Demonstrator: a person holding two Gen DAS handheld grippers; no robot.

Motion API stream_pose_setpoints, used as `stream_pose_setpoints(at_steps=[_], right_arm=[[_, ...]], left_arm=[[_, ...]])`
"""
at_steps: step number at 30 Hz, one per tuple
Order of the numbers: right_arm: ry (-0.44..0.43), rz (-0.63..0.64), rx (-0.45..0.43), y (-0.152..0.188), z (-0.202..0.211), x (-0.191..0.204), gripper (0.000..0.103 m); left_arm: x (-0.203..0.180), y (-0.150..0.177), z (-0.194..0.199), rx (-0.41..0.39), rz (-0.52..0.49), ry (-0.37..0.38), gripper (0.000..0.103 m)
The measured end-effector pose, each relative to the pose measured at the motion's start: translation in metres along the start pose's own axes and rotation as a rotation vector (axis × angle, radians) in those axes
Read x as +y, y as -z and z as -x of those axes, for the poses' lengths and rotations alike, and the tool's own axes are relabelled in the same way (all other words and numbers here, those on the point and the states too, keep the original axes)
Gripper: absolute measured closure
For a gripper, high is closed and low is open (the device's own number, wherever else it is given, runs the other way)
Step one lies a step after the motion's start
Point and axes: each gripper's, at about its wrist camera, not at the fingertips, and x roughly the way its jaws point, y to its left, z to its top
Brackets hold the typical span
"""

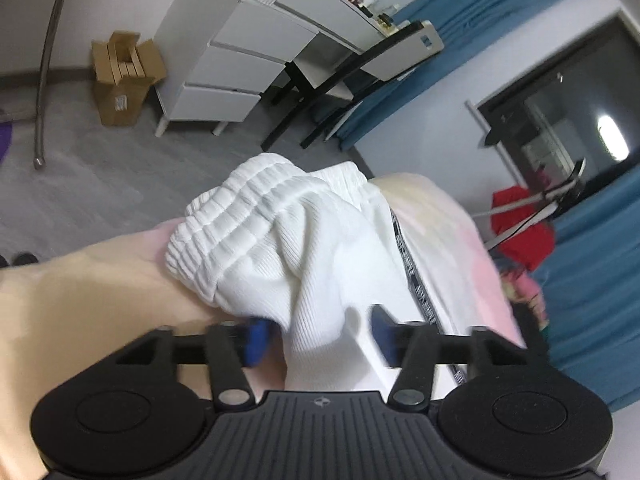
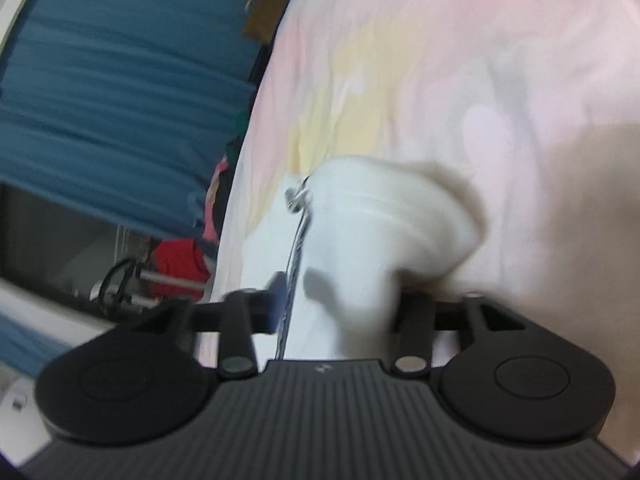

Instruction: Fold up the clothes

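A white ribbed garment (image 1: pixel 304 248) with a gathered elastic waistband and a black-and-white lettered side stripe lies bunched on a pastel pink and yellow bed sheet (image 1: pixel 452 240). My left gripper (image 1: pixel 320 340) has its blue-padded fingers (image 1: pixel 256 340) closed on a fold of the white cloth near the waistband. In the right wrist view the same garment (image 2: pixel 360 240) shows a metal ring at the stripe's end; my right gripper (image 2: pixel 336 300) is closed on the cloth beside the stripe. The right view is blurred.
The bed sheet (image 2: pixel 440 60) fills the right view. A white drawer unit (image 1: pixel 240 64), a cardboard box (image 1: pixel 124 76) and a black-legged desk stand on the grey floor beyond the bed. Blue curtains (image 2: pixel 120 100), a red garment (image 1: pixel 520 224) and a dark window lie beside the bed.
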Motion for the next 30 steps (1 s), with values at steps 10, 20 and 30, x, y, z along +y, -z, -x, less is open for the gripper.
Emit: stream_pose_setpoints(at_steps=[10, 20, 30], right_arm=[[-0.017, 0.143, 0.011, -0.002, -0.024, 0.015, 0.054], [0.046, 0.200, -0.062, -0.005, -0.040, 0.023, 0.074], [0.123, 0.493, -0.164, 0.010, -0.032, 0.064, 0.087]], left_arm=[[-0.085, 0.069, 0.063, -0.235, -0.412, -0.104, 0.022], [-0.180, 0.176, 0.023, -0.144, -0.693, 0.100, 0.021], [-0.197, 0.255, -0.032, -0.041, -0.932, 0.081, 0.020]])
